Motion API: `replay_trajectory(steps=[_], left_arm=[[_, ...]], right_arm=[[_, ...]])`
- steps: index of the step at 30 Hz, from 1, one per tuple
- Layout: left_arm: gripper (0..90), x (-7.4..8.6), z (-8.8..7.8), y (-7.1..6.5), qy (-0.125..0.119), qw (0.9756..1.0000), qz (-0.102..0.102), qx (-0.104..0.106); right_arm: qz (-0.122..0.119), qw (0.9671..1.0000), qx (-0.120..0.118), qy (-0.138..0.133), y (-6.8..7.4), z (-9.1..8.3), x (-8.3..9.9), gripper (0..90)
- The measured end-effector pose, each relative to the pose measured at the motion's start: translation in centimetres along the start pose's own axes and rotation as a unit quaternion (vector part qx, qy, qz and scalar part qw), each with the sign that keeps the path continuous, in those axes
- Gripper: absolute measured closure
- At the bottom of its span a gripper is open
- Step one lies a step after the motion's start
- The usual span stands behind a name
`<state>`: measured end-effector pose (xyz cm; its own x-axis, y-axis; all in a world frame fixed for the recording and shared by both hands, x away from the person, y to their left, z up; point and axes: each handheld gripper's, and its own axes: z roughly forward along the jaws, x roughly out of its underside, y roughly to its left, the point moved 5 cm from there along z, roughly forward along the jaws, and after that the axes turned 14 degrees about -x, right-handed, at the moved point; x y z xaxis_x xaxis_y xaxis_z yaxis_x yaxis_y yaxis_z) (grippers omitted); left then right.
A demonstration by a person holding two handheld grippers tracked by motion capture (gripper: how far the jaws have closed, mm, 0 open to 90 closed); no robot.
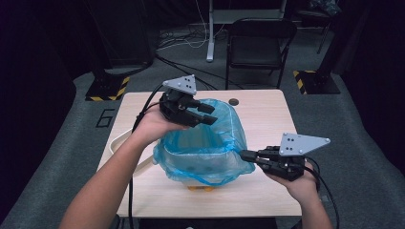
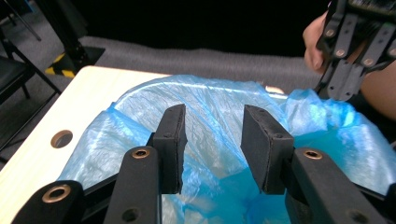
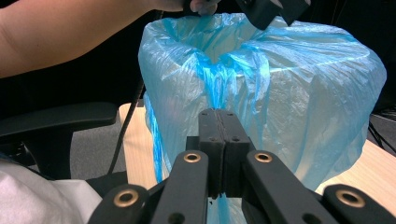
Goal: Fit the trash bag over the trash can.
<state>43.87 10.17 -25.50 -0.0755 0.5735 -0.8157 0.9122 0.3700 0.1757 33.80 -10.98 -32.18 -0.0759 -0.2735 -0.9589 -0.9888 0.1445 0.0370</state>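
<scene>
A blue plastic bag point(image 1: 205, 145) lines a white bin standing in the middle of the wooden table point(image 1: 143, 191). Its rim is folded out over the bin's edge. My left gripper point(image 1: 210, 114) hovers over the far left part of the rim, open, with the bag point(image 2: 210, 102) below its pads and nothing between them point(image 2: 212, 140). My right gripper point(image 1: 243, 155) is at the bin's right side, shut on a gathered fold of the bag point(image 3: 289, 93), with its jaws pressed together point(image 3: 219, 116). The bin's inside is dim.
A white curved object point(image 1: 117, 138) lies on the table left of the bin, partly under the left forearm. A round hole point(image 1: 233, 101) sits near the table's far edge. A black folding chair point(image 1: 258, 43) stands behind the table, with cables on the floor.
</scene>
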Motion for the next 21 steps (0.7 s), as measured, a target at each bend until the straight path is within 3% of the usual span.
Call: replay_trajectory(steps=[9, 16, 21], left_arm=[[61.0, -0.6, 2.0, -0.7, 0.056, 0.9978, 0.037, 0.003], [60.8, -0.4, 3.5, -0.5, 0.087, 0.9955, 0.035, 0.011], [58.0, -0.1, 4.8, -0.4, 0.104, 0.9938, 0.037, 0.014]], right_arm=[[0.006, 0.9999, 0.002, 0.013, 0.2, -0.1, -0.2, 89.6], [0.002, 0.9999, 0.001, 0.017, 0.3, -0.3, -0.4, 89.8], [0.003, 1.0000, -0.004, 0.002, 0.2, -0.6, -1.0, 90.0]])
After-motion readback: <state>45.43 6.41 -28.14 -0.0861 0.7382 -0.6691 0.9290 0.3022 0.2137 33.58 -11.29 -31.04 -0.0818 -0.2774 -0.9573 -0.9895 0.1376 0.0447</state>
